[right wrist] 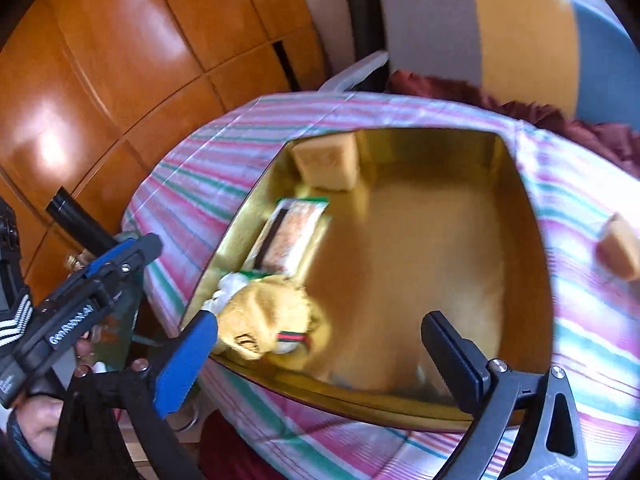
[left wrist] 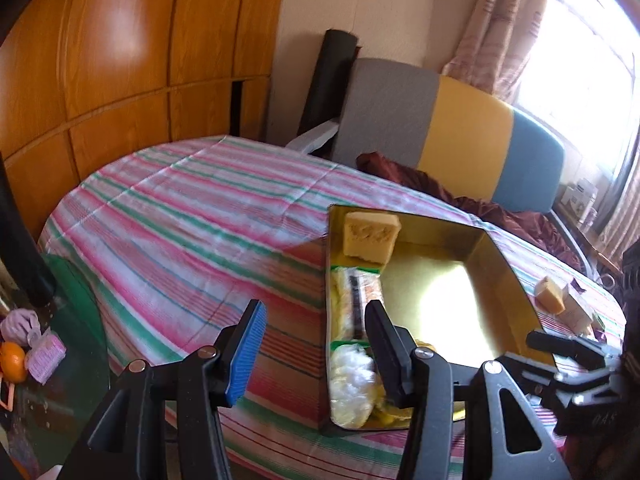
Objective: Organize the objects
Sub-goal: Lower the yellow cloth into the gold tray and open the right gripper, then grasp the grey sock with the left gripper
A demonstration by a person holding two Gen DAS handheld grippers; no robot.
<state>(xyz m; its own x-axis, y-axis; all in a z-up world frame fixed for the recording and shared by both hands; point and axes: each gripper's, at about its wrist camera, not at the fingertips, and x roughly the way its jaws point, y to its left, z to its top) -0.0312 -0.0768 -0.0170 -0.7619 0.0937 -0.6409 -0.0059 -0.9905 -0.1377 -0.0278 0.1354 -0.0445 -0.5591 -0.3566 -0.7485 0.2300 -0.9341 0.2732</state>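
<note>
A gold tin box stands open on the striped tablecloth. Inside along its left wall are a yellow soap block, a clear packet with a green edge, a white plastic bundle and a yellow cloth item. My left gripper is open and empty above the box's near left corner. My right gripper is open and empty above the box's near edge; it also shows in the left wrist view. Another soap block lies outside, right of the box.
A small carton lies beside the outer soap block. A striped chair with dark red cloth stands behind the table. A glass side table at left holds an orange and pink items. Wooden wardrobe behind.
</note>
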